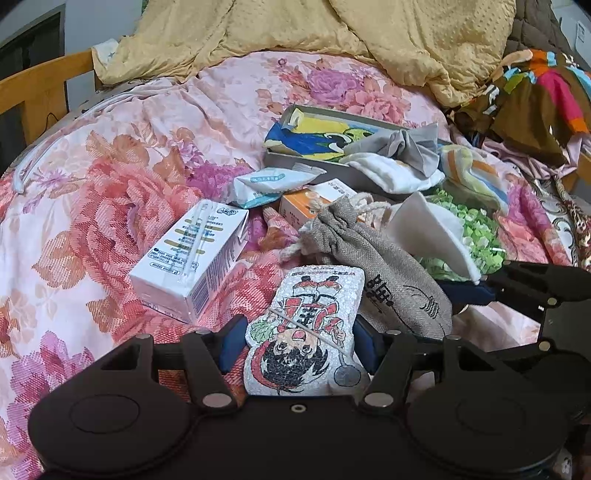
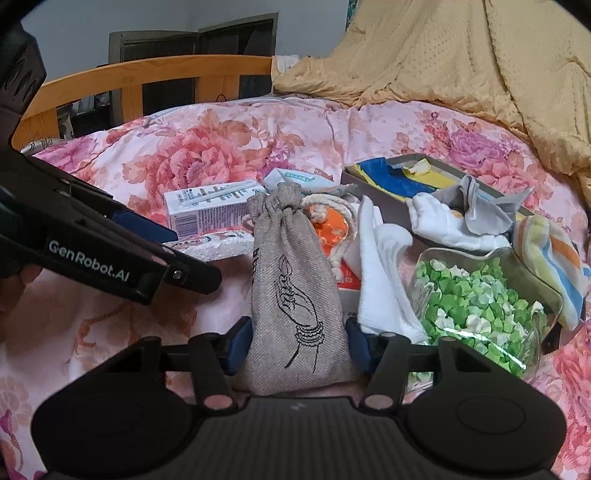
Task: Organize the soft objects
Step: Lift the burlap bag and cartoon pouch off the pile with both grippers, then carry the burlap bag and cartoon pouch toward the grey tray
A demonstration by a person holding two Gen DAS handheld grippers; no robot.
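My left gripper (image 1: 297,343) is shut on a white foam sponge (image 1: 306,321) printed with a cartoon figure, its blue pads pressing both long sides. The sponge rests low over the floral bedspread (image 1: 110,206). In the right wrist view a grey linen drawstring bag (image 2: 291,295) with a hand drawing stands between the pads of my right gripper (image 2: 297,347), which pinch its lower part. The same bag (image 1: 388,277) lies just right of the sponge, with the right gripper (image 1: 448,310) at its bottom end. The left gripper (image 2: 192,254) reaches in from the left.
A white carton (image 1: 192,258), a tissue packet (image 1: 273,184) and an orange box (image 1: 306,203) lie beyond the sponge. A white cloth (image 2: 384,280) leans on a glass bowl of green paper stars (image 2: 480,306). A grey tray (image 2: 373,173) holds cloths and socks. A yellow blanket (image 1: 332,33) covers the far side.
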